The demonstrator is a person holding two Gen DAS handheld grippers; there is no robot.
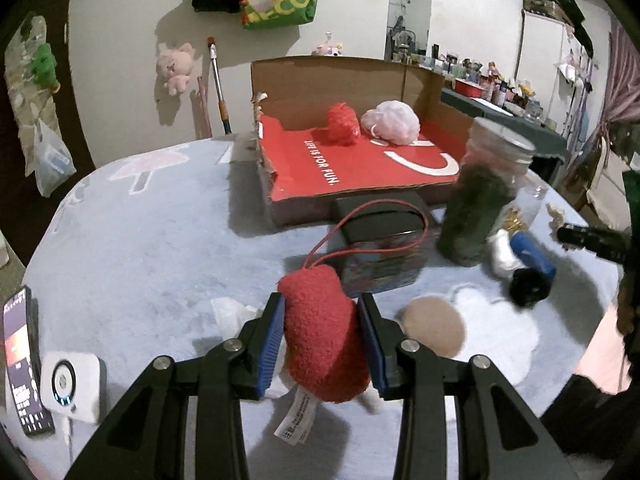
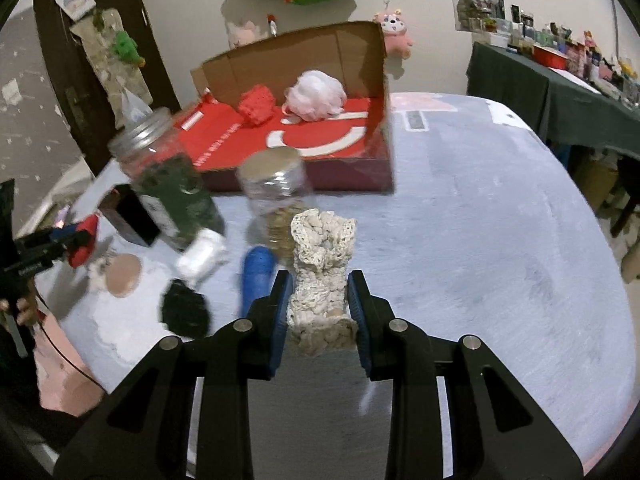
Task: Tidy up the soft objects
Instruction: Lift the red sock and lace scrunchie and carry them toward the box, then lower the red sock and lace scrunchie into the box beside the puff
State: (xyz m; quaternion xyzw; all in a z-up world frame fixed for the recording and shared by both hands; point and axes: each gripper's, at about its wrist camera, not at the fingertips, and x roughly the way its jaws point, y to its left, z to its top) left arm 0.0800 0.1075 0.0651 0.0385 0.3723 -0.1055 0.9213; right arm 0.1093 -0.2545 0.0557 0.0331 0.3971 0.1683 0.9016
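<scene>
the red plush toy [image 1: 326, 332] with its red cord sits pinched between the blue pads of the left gripper [image 1: 322, 340], above the near edge of the table [image 1: 140, 248]. the cream crocheted scrunchie [image 2: 320, 276] is clamped in the right gripper [image 2: 318, 308]. a red knit ball [image 1: 342, 123] and pink bath pouf [image 1: 390, 122] lie in the red cardboard box [image 1: 360, 168] at the far edge.

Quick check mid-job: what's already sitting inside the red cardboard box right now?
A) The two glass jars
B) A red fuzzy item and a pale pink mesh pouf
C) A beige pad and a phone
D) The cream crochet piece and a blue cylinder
B: the cardboard box holds only the red fuzzy item and the pink mesh pouf, lying side by side against its back wall.
</scene>
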